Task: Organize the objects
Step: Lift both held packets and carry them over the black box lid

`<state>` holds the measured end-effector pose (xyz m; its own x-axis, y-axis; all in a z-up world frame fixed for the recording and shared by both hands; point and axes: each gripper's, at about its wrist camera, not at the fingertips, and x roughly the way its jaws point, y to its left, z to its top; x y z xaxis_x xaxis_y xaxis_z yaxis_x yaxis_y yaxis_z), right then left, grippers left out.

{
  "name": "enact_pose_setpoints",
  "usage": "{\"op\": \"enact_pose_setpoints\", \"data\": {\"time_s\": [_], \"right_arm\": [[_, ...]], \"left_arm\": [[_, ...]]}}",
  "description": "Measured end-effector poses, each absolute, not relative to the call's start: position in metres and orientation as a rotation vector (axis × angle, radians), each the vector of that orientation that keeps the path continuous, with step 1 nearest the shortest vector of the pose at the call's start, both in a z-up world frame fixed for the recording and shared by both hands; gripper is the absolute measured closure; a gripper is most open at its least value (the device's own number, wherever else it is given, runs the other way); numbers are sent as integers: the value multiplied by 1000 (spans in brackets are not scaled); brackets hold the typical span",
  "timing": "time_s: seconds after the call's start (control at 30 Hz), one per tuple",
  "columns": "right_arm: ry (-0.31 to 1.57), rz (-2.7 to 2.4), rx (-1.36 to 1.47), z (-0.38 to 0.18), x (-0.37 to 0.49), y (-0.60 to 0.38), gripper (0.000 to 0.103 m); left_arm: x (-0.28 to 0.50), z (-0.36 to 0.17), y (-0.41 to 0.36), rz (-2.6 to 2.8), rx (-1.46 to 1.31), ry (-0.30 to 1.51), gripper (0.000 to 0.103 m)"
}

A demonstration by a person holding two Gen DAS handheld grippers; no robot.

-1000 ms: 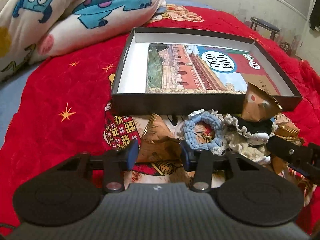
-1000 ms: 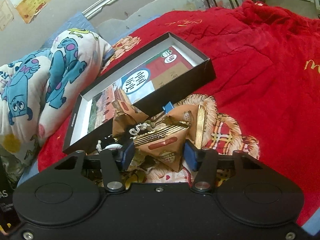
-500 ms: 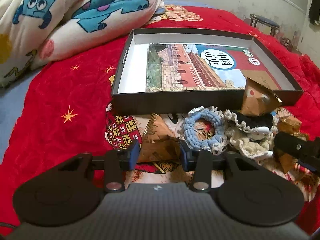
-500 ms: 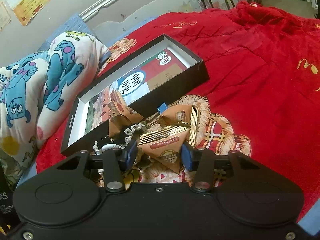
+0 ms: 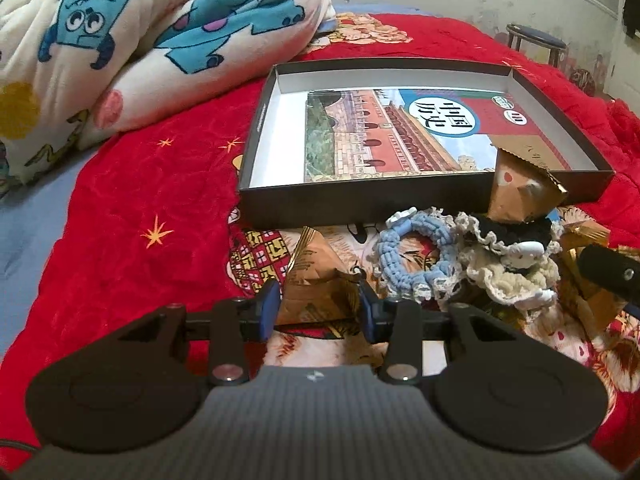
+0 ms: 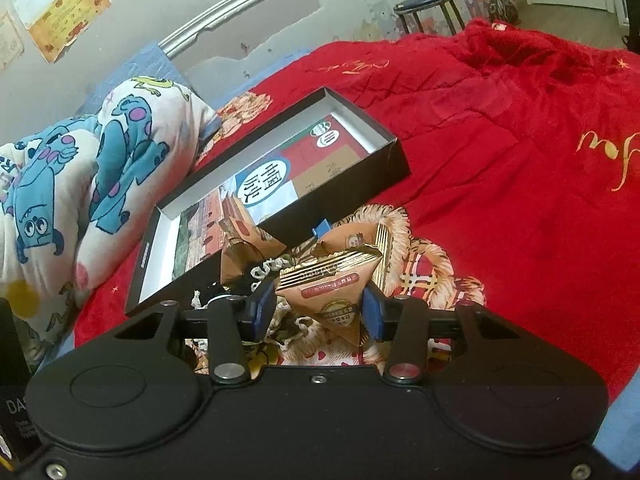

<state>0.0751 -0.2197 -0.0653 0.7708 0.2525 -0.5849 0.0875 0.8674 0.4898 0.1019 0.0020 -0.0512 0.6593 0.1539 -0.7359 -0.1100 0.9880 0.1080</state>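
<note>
Two grippers each clamp a triangular gold snack packet near the black box [image 5: 400, 204]. Left gripper [image 5: 318, 312] seemingly pinches its packet [image 5: 316, 284] apex-up on the red bedspread [image 5: 140, 200]; right gripper [image 6: 318, 312] holds its packet [image 6: 332, 292] apex-down.

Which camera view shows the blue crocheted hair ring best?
The left wrist view: the blue hair ring lies in plain sight before the black box, beside the lace scrunchies. In the right wrist view I cannot pick it out; packets and lace cover that spot.
</note>
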Motion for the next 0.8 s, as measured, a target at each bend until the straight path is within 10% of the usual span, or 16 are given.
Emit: {"op": "enact_pose_setpoints", "data": {"time_s": [0.8], "right_arm": [[635,78,486,-49,52,-222,60]], "left_arm": [[80,-32,6,132,15,780,59]]}}
